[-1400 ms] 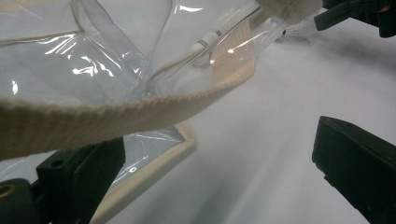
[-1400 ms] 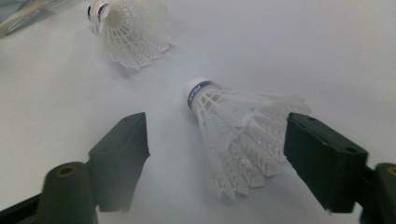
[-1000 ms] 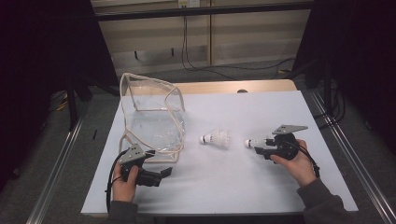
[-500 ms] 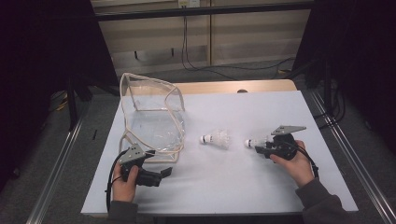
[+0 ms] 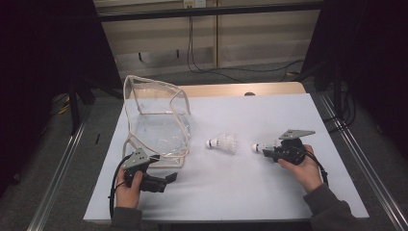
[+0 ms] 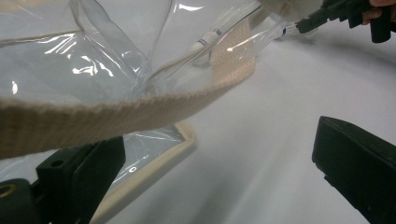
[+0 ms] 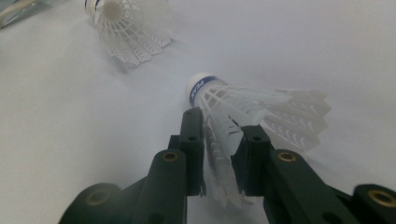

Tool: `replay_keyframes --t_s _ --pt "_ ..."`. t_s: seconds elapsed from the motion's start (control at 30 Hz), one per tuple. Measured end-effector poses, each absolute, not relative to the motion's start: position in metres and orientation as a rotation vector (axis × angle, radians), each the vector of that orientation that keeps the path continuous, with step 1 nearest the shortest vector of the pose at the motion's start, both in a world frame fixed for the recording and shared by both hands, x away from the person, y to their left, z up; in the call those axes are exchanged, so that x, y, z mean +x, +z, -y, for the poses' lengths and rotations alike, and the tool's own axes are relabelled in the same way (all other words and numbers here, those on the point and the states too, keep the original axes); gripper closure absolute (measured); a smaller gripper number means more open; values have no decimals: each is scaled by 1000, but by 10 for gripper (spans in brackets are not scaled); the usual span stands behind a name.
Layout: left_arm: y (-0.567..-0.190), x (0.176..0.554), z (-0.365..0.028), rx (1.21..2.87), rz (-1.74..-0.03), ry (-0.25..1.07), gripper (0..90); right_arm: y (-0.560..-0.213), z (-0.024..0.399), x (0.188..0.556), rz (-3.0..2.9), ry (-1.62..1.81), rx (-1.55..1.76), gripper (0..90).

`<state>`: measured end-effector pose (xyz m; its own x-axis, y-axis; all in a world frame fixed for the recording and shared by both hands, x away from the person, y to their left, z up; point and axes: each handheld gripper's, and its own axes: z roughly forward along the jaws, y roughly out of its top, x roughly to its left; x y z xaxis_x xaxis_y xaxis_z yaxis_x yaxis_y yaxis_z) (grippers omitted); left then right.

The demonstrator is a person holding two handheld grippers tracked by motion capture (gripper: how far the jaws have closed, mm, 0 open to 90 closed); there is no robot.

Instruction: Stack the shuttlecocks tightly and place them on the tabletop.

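A: What is the right hand-held gripper [image 7: 219,140] doing with that white feathered shuttlecock [image 7: 252,116] with the blue band round its cork?

B: Its jaws have just been closing, and they now pinch the feather skirt from both sides. The shuttlecock lies on its side on the pale, matte surface [image 5: 250,192], cork pointing away from the hand. I'd guess the skirt is taken because it is the widest part; it is also thin and springy, so a hard squeeze could crush the vanes.

A: And the other one?

B: A second white shuttlecock [image 5: 222,143] lies untouched between the first one and the clear plastic bag [image 5: 156,127], also on its side.

A: The bag stands up on its own?

B: Partly. It is glossy, creased film edged with cream woven tape, and it sags. The left hand-held gripper [image 6: 210,172] sits just beside its near corner with jaws spread wide; the cream webbing strap [image 6: 116,112] crosses in front of them, not pinched. My reading is that this hand waits to catch the rim and keep the mouth open for the shuttlecocks.
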<state>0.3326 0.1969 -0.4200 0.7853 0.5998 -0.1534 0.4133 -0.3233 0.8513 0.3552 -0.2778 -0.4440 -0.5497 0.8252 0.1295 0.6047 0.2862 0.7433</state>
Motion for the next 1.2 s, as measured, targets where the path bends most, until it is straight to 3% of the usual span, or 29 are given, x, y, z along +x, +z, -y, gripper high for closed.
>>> replay_keyframes --t_s 0.43,1.2 --pt "-420 332 -197 1963 -761 232 28 -443 279 356 -2292 1159 1288 877" --pt "-420 332 -197 1959 -760 230 28 -436 278 357 -2289 1193 1251 893"
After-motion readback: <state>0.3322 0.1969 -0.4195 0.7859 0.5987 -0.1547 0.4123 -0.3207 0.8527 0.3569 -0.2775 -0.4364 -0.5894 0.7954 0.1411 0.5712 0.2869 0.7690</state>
